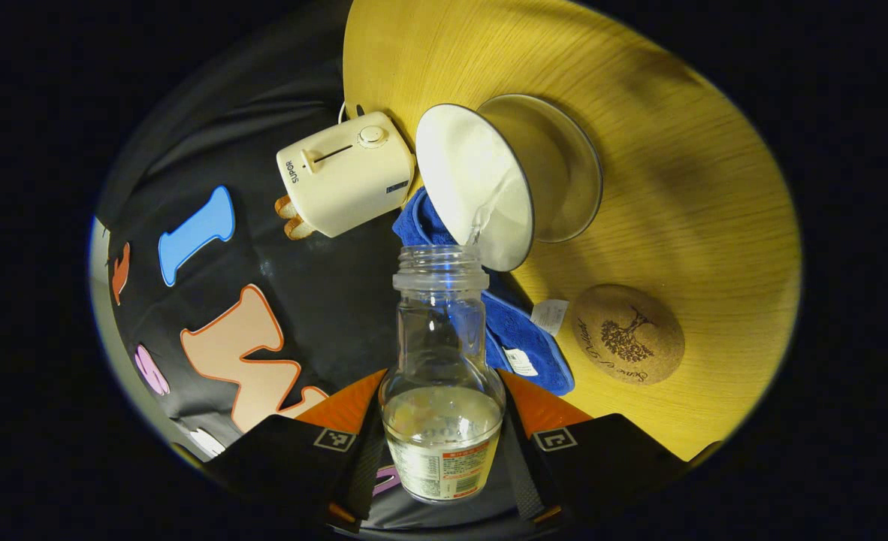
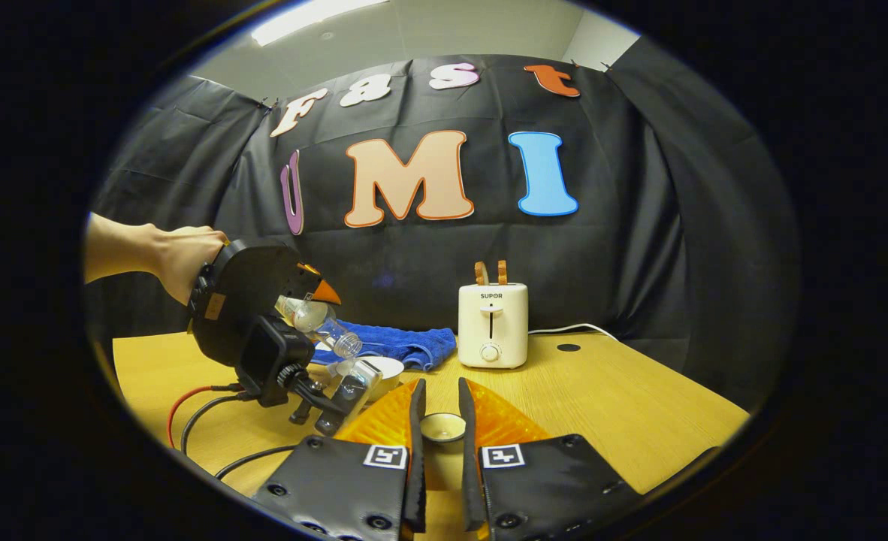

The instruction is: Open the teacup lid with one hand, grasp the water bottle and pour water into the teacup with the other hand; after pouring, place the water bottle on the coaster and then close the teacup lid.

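Booth hung with black cloth at the back and right side, creased and sagging. Above it, a pale ceiling with a bright strip light at far left. Below, a wooden table with light grain and a small dark round hole near its far edge. Same yellow-lit tabletop in the left gripper view, shadowed in patches.

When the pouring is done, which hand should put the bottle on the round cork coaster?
The left. Its gripper already grips the water bottle, tipped at the teacup, and the coaster lies nearby on the table. The right gripper is busy holding the lid.
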